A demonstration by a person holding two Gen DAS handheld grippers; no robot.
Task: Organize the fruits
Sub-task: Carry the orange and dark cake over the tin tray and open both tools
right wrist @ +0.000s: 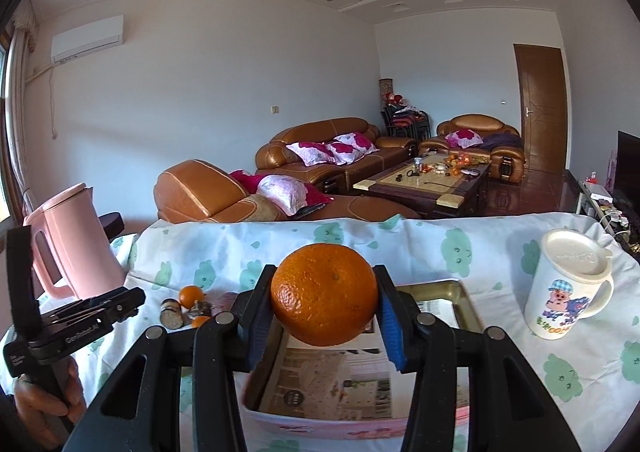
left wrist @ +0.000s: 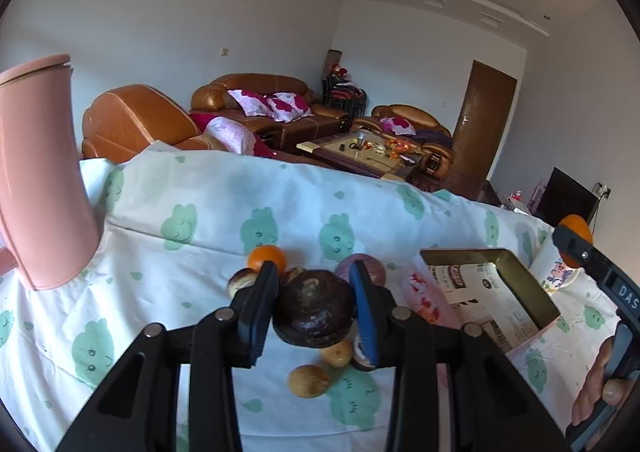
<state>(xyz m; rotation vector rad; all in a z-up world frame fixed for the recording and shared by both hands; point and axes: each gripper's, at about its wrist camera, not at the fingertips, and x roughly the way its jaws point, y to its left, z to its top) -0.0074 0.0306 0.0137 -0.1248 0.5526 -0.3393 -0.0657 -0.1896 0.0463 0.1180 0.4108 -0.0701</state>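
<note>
My left gripper is shut on a dark brown round fruit and holds it above the cloth-covered table. Under and around it lie loose fruits: a small orange, two tan round fruits, a purple one. My right gripper is shut on a large orange and holds it over the open tin box, which is lined with printed paper. The box also shows in the left wrist view, to the right of the fruit pile. The pile shows in the right wrist view at left.
A pink kettle stands at the table's left. A white lidded mug with a cartoon stands to the right of the box. The table's far edge drops off toward sofas and a coffee table.
</note>
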